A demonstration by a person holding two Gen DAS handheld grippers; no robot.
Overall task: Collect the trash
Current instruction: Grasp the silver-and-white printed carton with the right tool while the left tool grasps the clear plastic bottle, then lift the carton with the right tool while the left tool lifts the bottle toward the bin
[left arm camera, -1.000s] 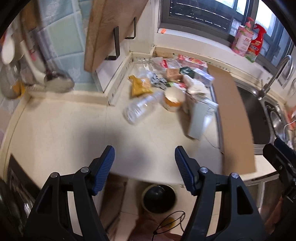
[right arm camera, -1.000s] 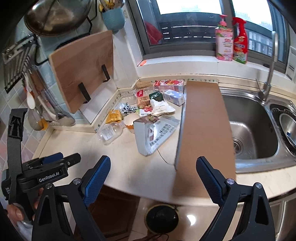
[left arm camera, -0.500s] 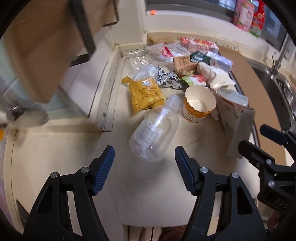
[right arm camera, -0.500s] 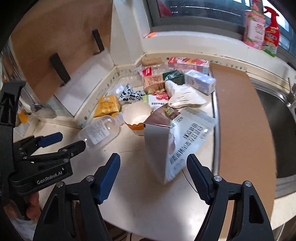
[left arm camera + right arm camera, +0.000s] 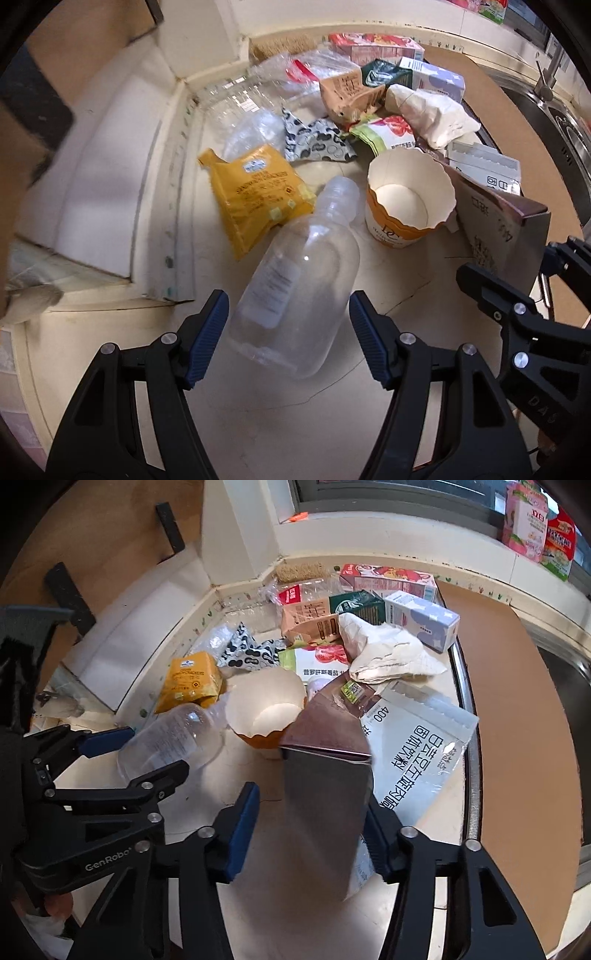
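A clear plastic bottle (image 5: 295, 280) lies on its side on the cream counter (image 5: 258, 413). My left gripper (image 5: 288, 314) is open and straddles the bottle's lower body, its blue pads close beside it without pressing. In the right wrist view the left gripper (image 5: 153, 749) shows around the bottle (image 5: 173, 738). A grey carton with a brown top (image 5: 325, 805) stands upright between my right gripper's (image 5: 312, 801) fingers. Those jaws are closing; the right pad is at the carton's side and a gap remains at the left pad. The carton (image 5: 491, 221) stands right of a paper cup (image 5: 406, 199).
Behind lie a yellow cracker packet (image 5: 258, 192), a crumpled white bag (image 5: 384, 653), a printed plastic pouch (image 5: 417, 746), small cartons (image 5: 421, 624) and wrappers. A brown cardboard sheet (image 5: 517, 701) covers the counter on the right beside the sink (image 5: 565, 122). A wooden board (image 5: 92, 535) hangs on the left.
Both grippers came down and forward to the trash pile. The left one now straddles the bottle. The right one's jaws have narrowed around the upright carton.
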